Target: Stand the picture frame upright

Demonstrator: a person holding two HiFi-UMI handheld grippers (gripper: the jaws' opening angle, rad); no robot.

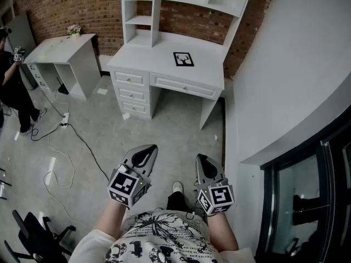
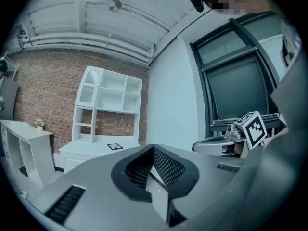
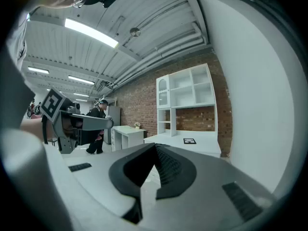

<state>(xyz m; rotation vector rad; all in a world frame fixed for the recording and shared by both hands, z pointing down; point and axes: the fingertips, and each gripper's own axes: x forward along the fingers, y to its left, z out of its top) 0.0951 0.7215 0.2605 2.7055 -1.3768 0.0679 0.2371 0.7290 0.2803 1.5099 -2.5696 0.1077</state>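
On the white surface (image 1: 159,64), frame (image 1: 184,59) lies flat, face up, near the back wall. Left tongs (image 1: 147,151) and right tongs (image 1: 202,160) both clenched, empty, side by side over the floor (image 1: 164,125), well apart from the frame.

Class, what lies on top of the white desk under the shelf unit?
One black-framed picture lies flat on the white desk top, before the white shelf unit. Its underside is hidden.

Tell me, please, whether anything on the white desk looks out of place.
The picture frame lies flat, face up, on the white desk, rather than standing upright. Nothing else there stands out.
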